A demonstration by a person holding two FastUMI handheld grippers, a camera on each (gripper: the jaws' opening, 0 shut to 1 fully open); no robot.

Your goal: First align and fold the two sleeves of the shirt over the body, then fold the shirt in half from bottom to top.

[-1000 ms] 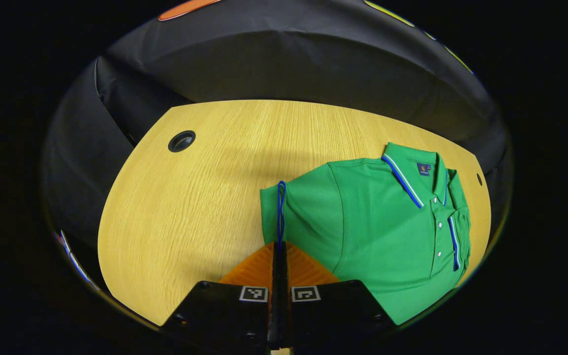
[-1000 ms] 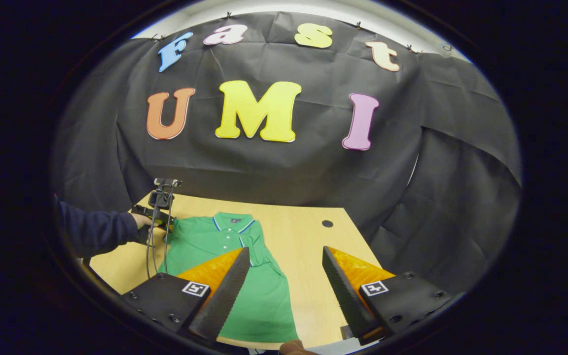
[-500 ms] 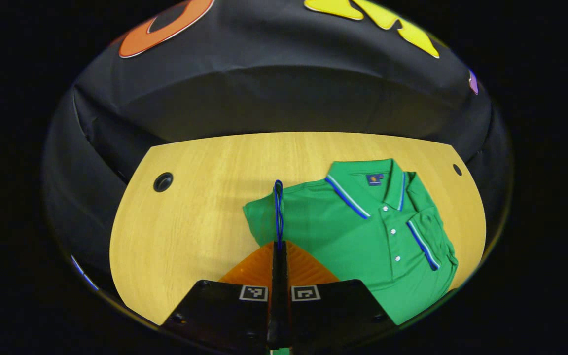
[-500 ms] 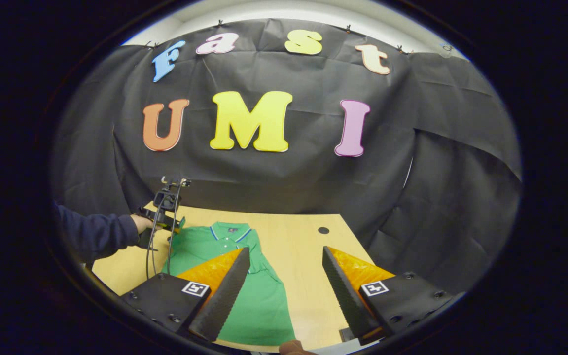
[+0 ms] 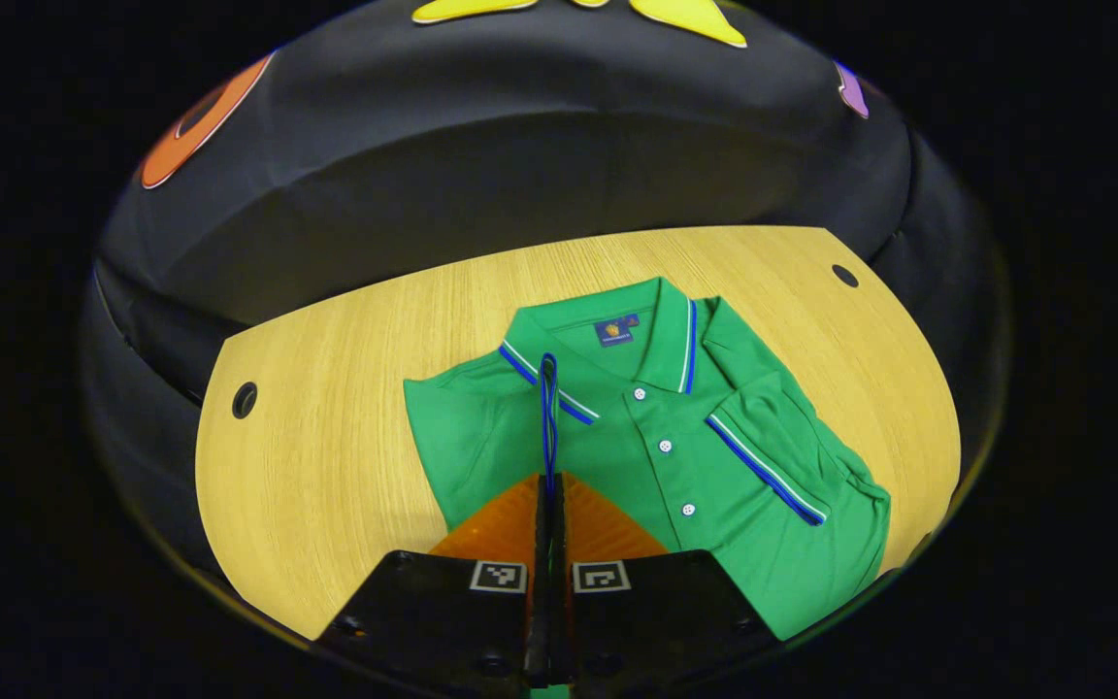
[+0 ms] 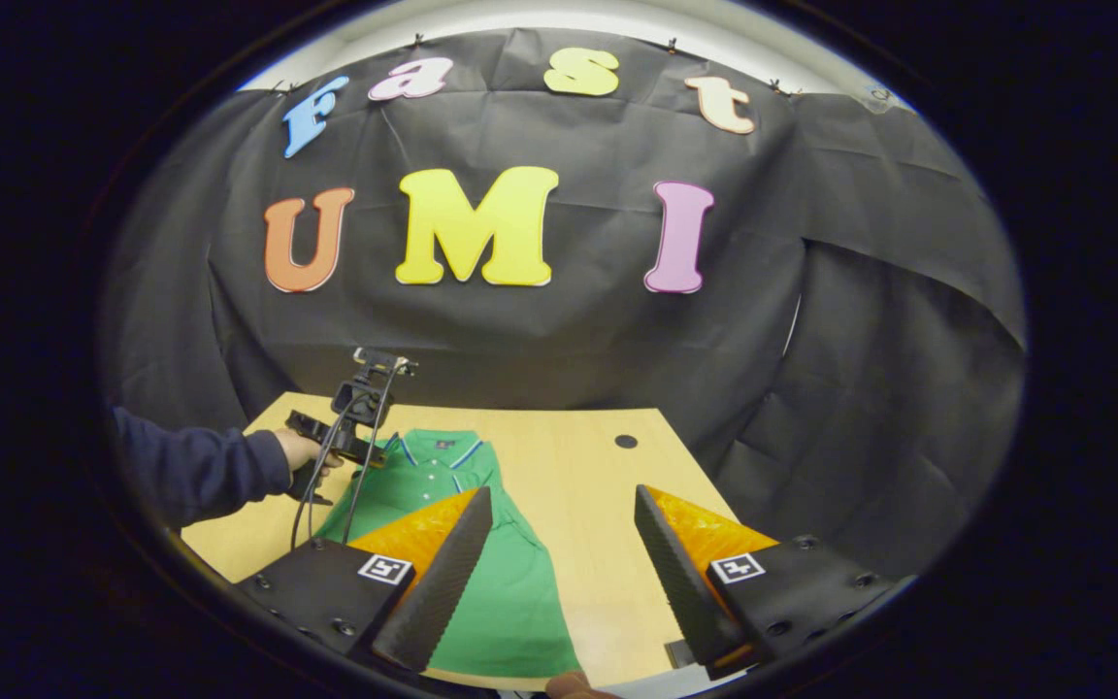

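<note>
Green knit polo cloth, soft and light: the shirt [image 5: 656, 456] lies flat, front up and buttoned, on the wooden bench [image 5: 326, 466], its collar toward the bench's far edge beside the cloth wall. In the left gripper view one sleeve already lies folded over the body, its striped cuff [image 5: 768, 473] slanting across the chest on the side toward the bench's right edge. The left gripper [image 5: 549, 505] has its fingers pressed together on the cuff of the other sleeve [image 5: 548, 408], a thin blue-edged loop of fabric standing up between the tips. The right gripper [image 6: 559, 553] hangs over the bench's near edge with its fingers wide apart and nothing between them; the shirt's lower body shows past its one finger.

Such fabric should drape and sag rather than hold a line, so a pinch at a hem or cuff edge looks the soundest hold, and the cloth will likely trail and wrinkle if dragged. For the bottom-to-top fold, the two hem corners seem the natural grips. It could slide a little on the smooth wood.
</note>
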